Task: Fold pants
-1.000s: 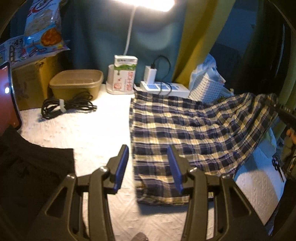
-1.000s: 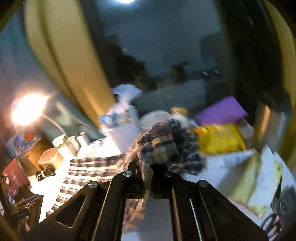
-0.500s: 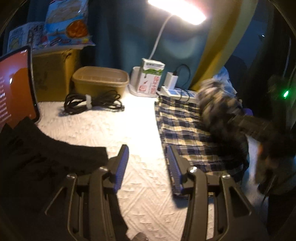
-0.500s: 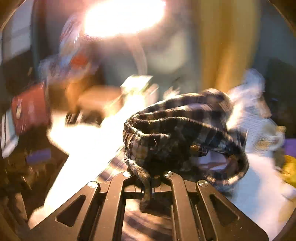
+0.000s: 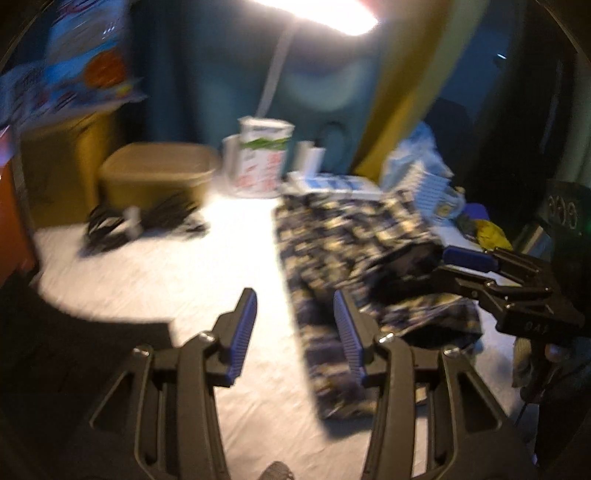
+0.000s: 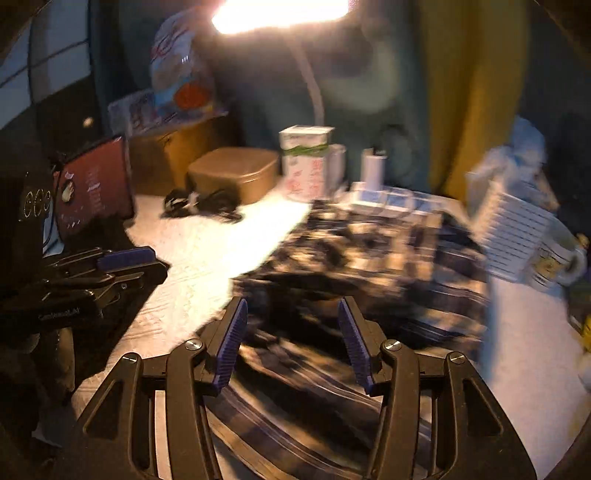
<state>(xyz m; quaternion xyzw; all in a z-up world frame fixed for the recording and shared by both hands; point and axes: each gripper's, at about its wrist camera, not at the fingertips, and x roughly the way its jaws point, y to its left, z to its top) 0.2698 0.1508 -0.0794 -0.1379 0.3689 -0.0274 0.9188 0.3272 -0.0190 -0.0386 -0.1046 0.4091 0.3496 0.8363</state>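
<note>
White textured cloth covers the worktop [image 5: 155, 280], lit by a lamp [image 6: 280, 14] overhead against a teal and yellow backdrop. Along the rear edge stand a tan lidded tub [image 5: 159, 173], a coiled black cable [image 5: 140, 221], a carton [image 5: 264, 162] and a white slatted basket [image 6: 517, 225]; a red-screened tablet [image 6: 94, 192] leans at the left side.

The plaid pants [image 5: 354, 266] lie on the right half of the worktop, one end laid back over the rest in a loose, uneven heap. Both views are motion-blurred, so edge alignment cannot be confirmed.

The right hand-held gripper [image 6: 291, 343] is opening, its jaws apart over the plaid cloth with fabric lying below and between them but not pressed by the pads. The left hand-held gripper [image 5: 295, 332] stands about half open and holds nothing, its right finger over the near edge of the pants.

Procedure, as judged:
1. Withdraw the right hand-held gripper clear of the cloth so the layer is not dragged.
2. Flatten the upper layer.
3. Square the fold edges before the next fold.
</note>
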